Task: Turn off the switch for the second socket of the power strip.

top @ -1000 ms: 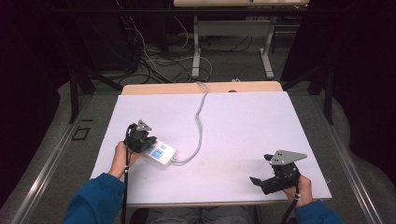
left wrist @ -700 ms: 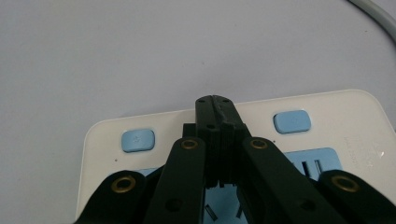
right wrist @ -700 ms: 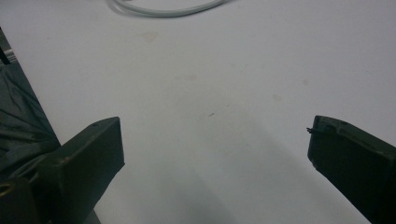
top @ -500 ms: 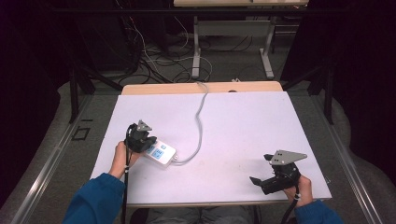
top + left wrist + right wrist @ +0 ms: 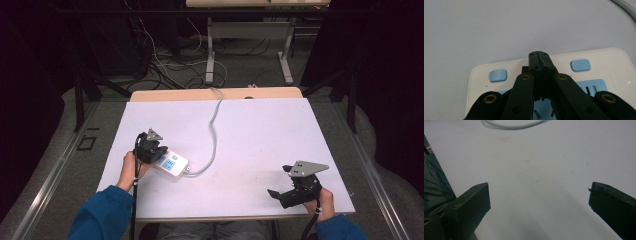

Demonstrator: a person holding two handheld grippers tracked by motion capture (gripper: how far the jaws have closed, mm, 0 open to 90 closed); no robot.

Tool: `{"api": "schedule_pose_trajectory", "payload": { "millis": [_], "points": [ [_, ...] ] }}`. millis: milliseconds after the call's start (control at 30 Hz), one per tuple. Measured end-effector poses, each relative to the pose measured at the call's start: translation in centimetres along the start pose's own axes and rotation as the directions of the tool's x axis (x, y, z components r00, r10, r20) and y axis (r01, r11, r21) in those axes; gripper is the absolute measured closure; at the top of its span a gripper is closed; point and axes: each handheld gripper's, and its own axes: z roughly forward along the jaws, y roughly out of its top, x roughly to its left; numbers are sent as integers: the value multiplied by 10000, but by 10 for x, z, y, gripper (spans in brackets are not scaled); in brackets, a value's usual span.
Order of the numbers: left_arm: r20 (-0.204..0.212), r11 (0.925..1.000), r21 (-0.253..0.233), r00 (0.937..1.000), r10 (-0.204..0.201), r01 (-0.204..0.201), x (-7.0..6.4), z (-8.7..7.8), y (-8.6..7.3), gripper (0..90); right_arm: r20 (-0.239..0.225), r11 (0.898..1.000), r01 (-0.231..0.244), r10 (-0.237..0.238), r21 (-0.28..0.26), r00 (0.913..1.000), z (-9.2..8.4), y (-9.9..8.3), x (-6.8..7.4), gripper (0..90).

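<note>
A white power strip [image 5: 172, 164] with blue sockets lies on the left part of the white table [image 5: 260, 135], and its grey cable [image 5: 215, 125] runs off toward the far edge. My left gripper [image 5: 157, 152] rests at the strip's left end. In the left gripper view the left gripper [image 5: 539, 55] is shut with nothing between its jaws, the tips over the power strip [image 5: 604, 60] between two blue buttons [image 5: 498, 75]. My right gripper [image 5: 285, 196] sits near the front right corner. In its own view the right gripper [image 5: 539, 195] stands wide open over bare table.
The cable [image 5: 511, 125] loops across the top of the right gripper view. A wooden strip [image 5: 215, 94] borders the table's far edge. Beyond it are table legs and loose floor cables [image 5: 170, 60]. A dark cloth [image 5: 434, 185] lies at the left edge of the right gripper view.
</note>
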Motion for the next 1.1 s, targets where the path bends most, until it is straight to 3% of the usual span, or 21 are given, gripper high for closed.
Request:
{"api": "schedule_pose_trajectory", "payload": {
  "millis": [1100],
  "points": [
    [-31, 9997, 63, 9998, 218, -217, -1, 0, 1, 900, -49, 9999, 10, -9, 128, 10000, -1, 0, 0, 31]
  ]
}}
